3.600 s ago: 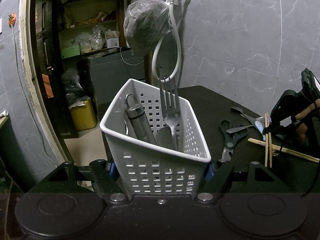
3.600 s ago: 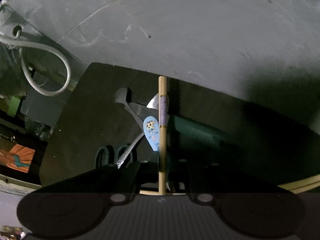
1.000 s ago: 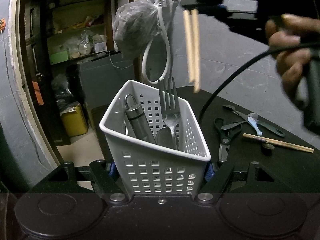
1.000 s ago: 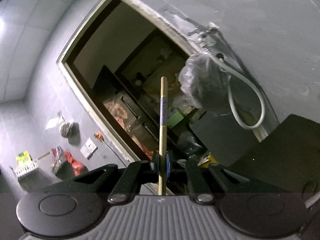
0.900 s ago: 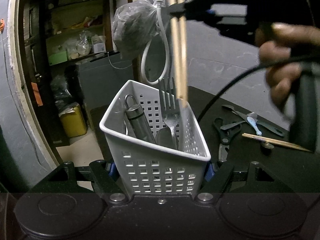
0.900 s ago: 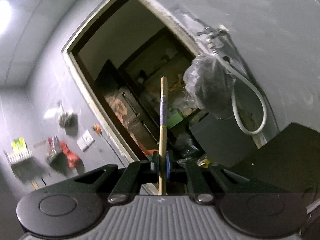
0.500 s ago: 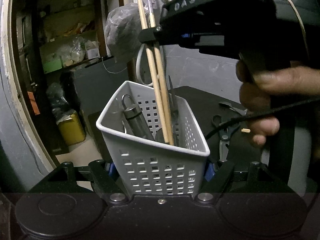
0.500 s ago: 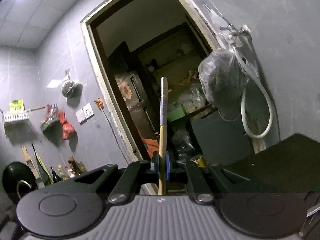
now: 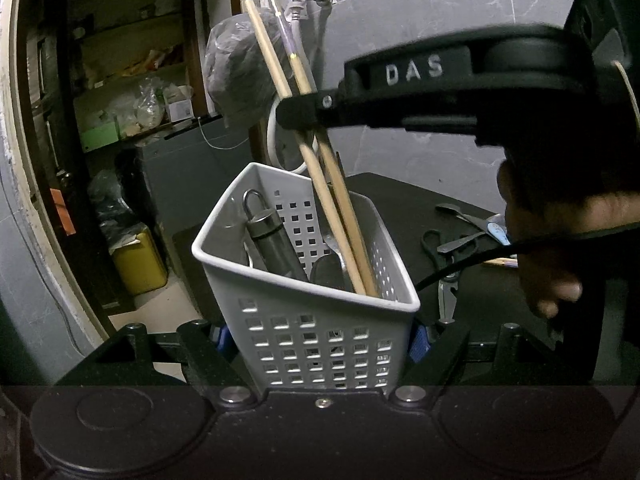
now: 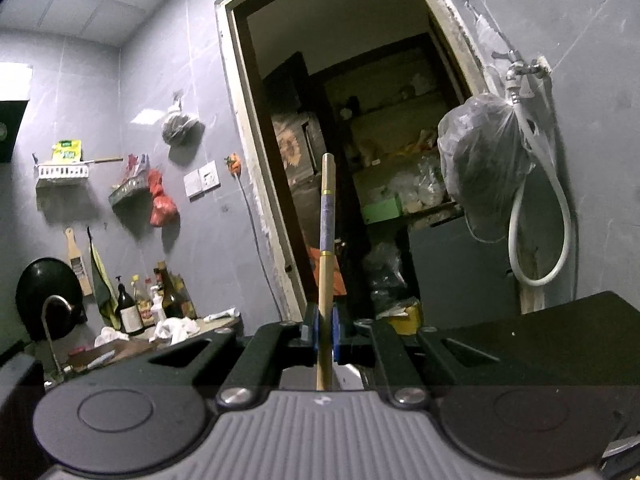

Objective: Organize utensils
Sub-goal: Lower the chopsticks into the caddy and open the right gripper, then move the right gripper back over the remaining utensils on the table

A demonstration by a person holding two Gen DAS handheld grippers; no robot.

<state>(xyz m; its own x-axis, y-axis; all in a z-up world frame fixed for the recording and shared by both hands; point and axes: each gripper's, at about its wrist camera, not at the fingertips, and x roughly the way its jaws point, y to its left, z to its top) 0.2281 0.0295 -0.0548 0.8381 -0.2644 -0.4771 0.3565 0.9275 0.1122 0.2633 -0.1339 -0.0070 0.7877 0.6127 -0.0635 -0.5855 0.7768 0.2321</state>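
A white plastic basket with square holes in its walls stands upright at the near edge of a black table. Inside it lean a dark metal tool with a loop at its top, a dark spoon-like piece and a pair of wooden chopsticks. The chopsticks tilt up and to the left, their lower ends down in the right corner of the basket, their tops well above the rim. On the table to the right lie black scissors, a spoon and one more chopstick, close together.
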